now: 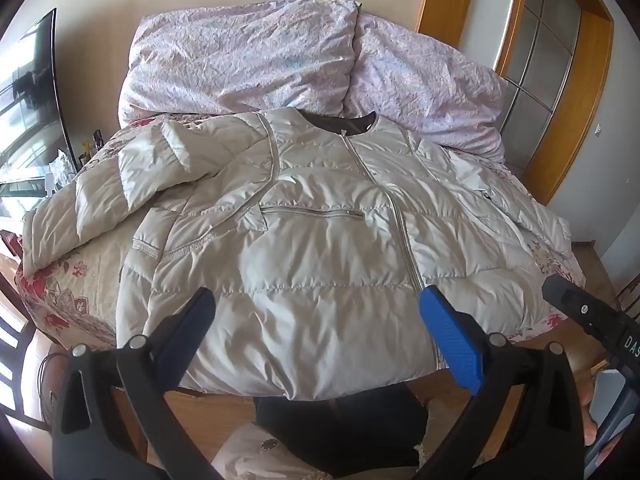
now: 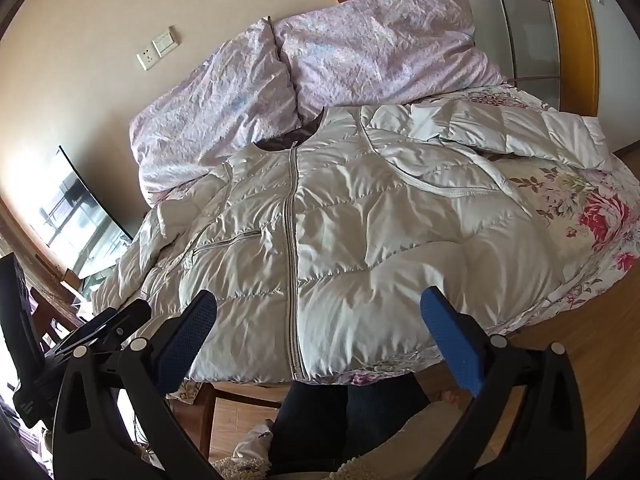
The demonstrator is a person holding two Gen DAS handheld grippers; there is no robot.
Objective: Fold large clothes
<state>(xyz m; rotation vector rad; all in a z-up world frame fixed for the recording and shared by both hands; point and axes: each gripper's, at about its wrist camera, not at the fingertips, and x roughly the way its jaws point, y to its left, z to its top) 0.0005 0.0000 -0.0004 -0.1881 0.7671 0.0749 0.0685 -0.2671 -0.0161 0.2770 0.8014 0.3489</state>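
On the bed (image 1: pixel 60 300), zipped puffer jacket (image 1: pixel 320 240) spread flat, collar at 12 o'clock. Left gripper (image 1: pixel 316 320) and right gripper (image 2: pixel 318 322) gaping wide, empty, above hem. Likely light, puffy, slippery; best pinched at seams or cuffs.

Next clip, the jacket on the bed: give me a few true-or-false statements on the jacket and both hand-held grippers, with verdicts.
1. The white puffer jacket lies front up on the bed. True.
2. Its front zipper is undone. False: it is closed up to the neckline.
3. The left hand-held gripper is open and holds nothing. True.
4. The right hand-held gripper clamps the hem. False: it is open above the jacket, gripping nothing.
5. Both sleeves are folded across the chest. False: they spread out to the sides.
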